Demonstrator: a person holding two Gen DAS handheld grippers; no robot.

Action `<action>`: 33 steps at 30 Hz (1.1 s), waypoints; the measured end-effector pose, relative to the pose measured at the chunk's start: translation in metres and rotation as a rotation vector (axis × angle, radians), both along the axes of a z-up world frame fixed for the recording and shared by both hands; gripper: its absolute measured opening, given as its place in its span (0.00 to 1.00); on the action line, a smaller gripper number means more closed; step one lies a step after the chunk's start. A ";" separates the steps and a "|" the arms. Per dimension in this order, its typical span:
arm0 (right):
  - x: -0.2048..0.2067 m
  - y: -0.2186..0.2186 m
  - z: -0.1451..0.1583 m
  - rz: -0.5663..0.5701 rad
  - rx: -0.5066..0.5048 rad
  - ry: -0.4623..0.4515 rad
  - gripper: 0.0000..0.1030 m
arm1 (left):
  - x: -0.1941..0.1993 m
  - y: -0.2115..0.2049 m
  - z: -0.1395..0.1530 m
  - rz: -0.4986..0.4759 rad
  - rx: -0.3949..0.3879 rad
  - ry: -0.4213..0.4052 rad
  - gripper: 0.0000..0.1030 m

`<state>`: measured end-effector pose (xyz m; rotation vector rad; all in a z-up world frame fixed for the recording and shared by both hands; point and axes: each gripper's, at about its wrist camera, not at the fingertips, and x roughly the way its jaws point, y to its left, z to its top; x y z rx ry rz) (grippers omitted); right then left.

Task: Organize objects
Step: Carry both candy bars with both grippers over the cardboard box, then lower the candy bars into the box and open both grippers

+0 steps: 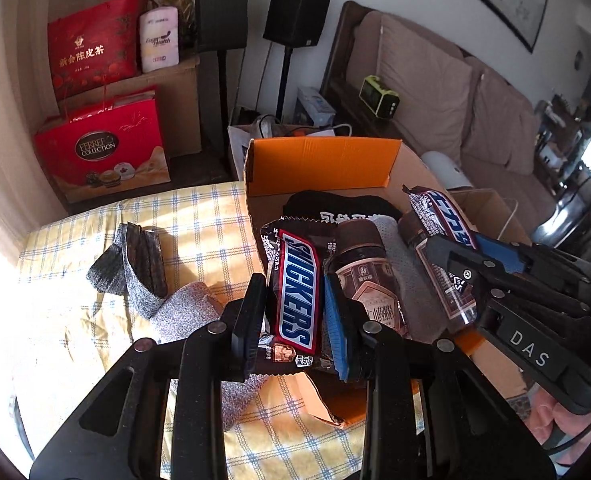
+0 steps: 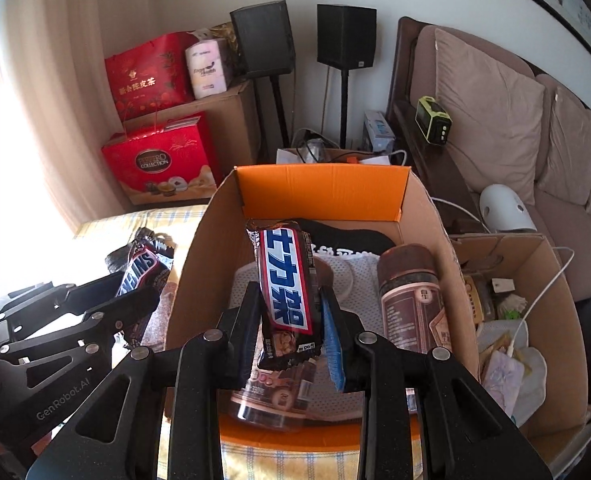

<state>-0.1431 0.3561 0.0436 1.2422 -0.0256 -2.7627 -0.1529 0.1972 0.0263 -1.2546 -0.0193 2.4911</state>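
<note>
My left gripper (image 1: 295, 308) is shut on a Snickers bar (image 1: 297, 296) and holds it over the left wall of the open cardboard box (image 1: 323, 168). My right gripper (image 2: 289, 312) is shut on a second Snickers bar (image 2: 285, 284) with Chinese lettering, held above the inside of the box (image 2: 323, 188). In the box lie two brown jars (image 1: 365, 276) (image 2: 411, 300), a white mesh cloth (image 2: 355, 292) and a black cloth (image 2: 347, 240). The right gripper also shows in the left wrist view (image 1: 455, 252), the left gripper in the right wrist view (image 2: 135, 284).
Grey socks (image 1: 143, 272) lie on the yellow checked bedspread (image 1: 199, 216) left of the box. A second open carton (image 2: 535, 280) with odds and ends stands to the right. Red gift bags (image 1: 103, 148), speakers and a sofa (image 1: 447, 92) stand behind.
</note>
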 end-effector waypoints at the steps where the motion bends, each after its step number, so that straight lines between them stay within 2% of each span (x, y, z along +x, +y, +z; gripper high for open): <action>1: 0.000 0.004 -0.002 -0.005 -0.003 -0.005 0.28 | -0.001 0.003 -0.002 -0.001 -0.001 -0.003 0.26; 21: -0.018 0.044 -0.057 -0.086 -0.027 -0.103 0.28 | -0.016 0.028 -0.043 0.014 -0.014 -0.091 0.26; 23: -0.021 0.047 -0.060 -0.096 -0.031 -0.109 0.28 | -0.018 0.027 -0.046 0.014 -0.003 -0.106 0.30; 25: -0.023 0.050 -0.063 -0.105 -0.033 -0.108 0.31 | -0.018 0.027 -0.045 0.014 0.005 -0.103 0.43; 27: -0.023 0.052 -0.064 -0.111 -0.034 -0.100 0.34 | -0.017 0.027 -0.043 0.007 0.016 -0.100 0.48; 29: -0.022 0.052 -0.063 -0.116 -0.029 -0.086 0.46 | -0.016 0.029 -0.040 0.002 0.012 -0.094 0.52; 31: -0.020 0.053 -0.058 -0.123 -0.028 -0.064 0.61 | -0.014 0.029 -0.034 -0.002 0.010 -0.079 0.65; 33: -0.018 0.055 -0.052 -0.125 -0.039 -0.038 0.66 | -0.011 0.028 -0.027 0.003 0.008 -0.045 0.72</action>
